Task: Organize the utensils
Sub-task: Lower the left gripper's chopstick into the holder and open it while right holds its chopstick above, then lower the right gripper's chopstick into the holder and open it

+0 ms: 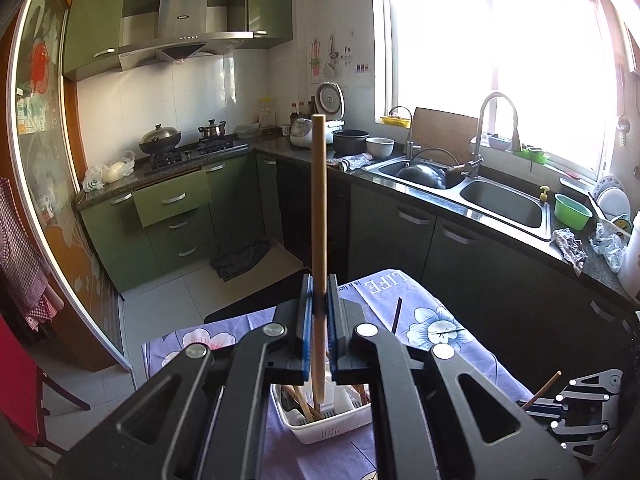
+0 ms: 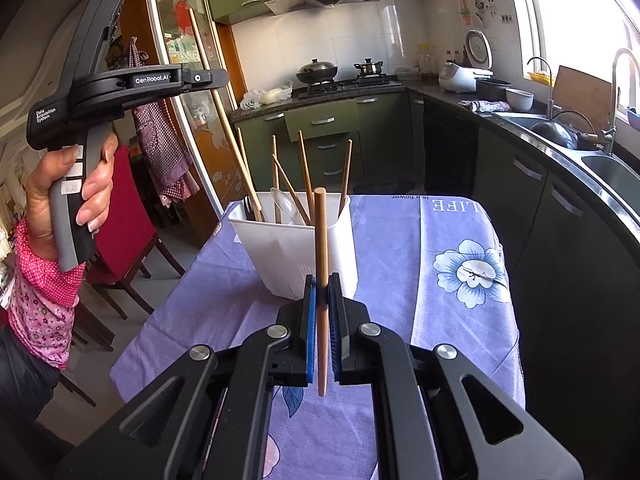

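My left gripper (image 1: 319,286) is shut on a long wooden chopstick (image 1: 319,200) that stands upright. Its lower end dips into the white utensil holder (image 1: 332,420) below. In the right wrist view the same gripper (image 2: 216,77) sits high at the left in a person's hand (image 2: 86,200), its long chopstick (image 2: 224,120) slanting down into the holder (image 2: 296,248). Several chopsticks and a clear spoon (image 2: 282,204) stand in the holder. My right gripper (image 2: 321,286) is shut on a shorter wooden chopstick (image 2: 321,236), upright just in front of the holder. A dark chopstick (image 1: 397,316) lies on the cloth.
The holder stands on a table under a purple flowered cloth (image 2: 400,240). A dark counter with a double sink (image 1: 500,200) runs along the right, and a stove with pots (image 1: 180,144) is at the back. A red chair (image 2: 124,236) stands to the left of the table.
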`<action>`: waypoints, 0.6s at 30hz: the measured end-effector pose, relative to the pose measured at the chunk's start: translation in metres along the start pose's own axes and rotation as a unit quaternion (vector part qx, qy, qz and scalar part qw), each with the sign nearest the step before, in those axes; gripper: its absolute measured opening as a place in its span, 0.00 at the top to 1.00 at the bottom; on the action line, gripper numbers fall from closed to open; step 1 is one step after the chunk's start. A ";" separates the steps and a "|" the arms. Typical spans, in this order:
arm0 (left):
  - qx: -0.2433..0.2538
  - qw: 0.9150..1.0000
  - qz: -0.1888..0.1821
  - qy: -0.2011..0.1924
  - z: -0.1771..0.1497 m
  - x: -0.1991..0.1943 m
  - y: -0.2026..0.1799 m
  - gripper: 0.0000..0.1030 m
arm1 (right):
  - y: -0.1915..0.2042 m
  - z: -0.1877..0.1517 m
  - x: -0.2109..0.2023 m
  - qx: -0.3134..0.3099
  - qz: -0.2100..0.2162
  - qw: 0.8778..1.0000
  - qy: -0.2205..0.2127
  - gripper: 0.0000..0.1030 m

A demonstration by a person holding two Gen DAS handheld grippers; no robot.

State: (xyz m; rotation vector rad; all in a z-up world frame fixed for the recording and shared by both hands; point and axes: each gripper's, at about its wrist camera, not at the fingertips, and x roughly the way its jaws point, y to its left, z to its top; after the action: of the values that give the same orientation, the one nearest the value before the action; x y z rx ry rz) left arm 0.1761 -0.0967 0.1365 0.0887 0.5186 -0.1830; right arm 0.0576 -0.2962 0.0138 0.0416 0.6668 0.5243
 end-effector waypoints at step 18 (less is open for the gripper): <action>-0.024 1.000 -0.013 0.014 -0.042 -0.004 0.018 0.47 | 0.012 0.014 0.000 -0.006 -0.001 1.000 -0.006 0.93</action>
State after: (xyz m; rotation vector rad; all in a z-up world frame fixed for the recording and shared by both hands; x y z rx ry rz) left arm 0.1559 -0.0727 0.1023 0.0378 0.5516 -0.1947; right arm 0.0604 -0.2837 0.0273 0.0337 0.6517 0.5260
